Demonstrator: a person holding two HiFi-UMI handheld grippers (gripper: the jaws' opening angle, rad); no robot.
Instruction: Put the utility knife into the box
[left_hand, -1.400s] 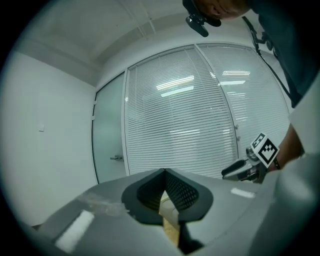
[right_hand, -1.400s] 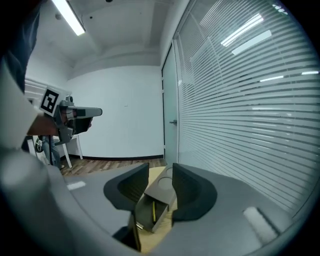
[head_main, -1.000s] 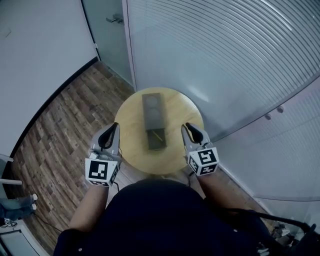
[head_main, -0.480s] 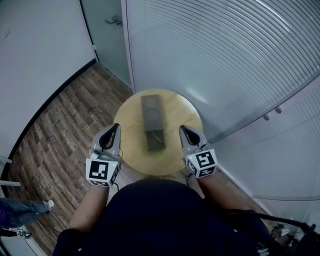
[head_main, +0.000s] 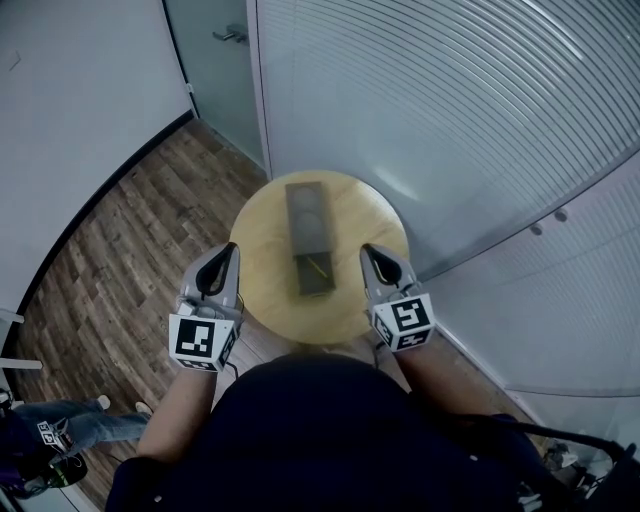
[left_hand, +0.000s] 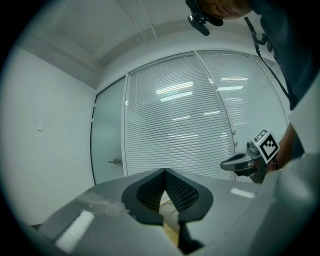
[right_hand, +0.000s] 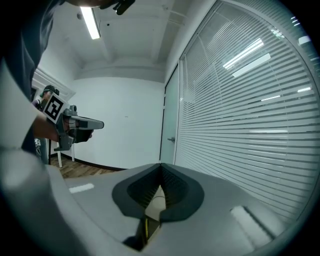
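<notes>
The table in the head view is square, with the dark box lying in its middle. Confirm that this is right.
One thing is wrong: the table is round, not square, as the head view shows. The rest stands: the dark box lies in its middle.

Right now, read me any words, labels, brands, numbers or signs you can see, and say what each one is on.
No readable words or numbers anywhere.
On the left gripper, the marker cube: a black-and-white square pattern, no letters.
On the right gripper, its cube: the same kind of pattern, no letters.
On the box on the round table: any print is too small to tell.
</notes>
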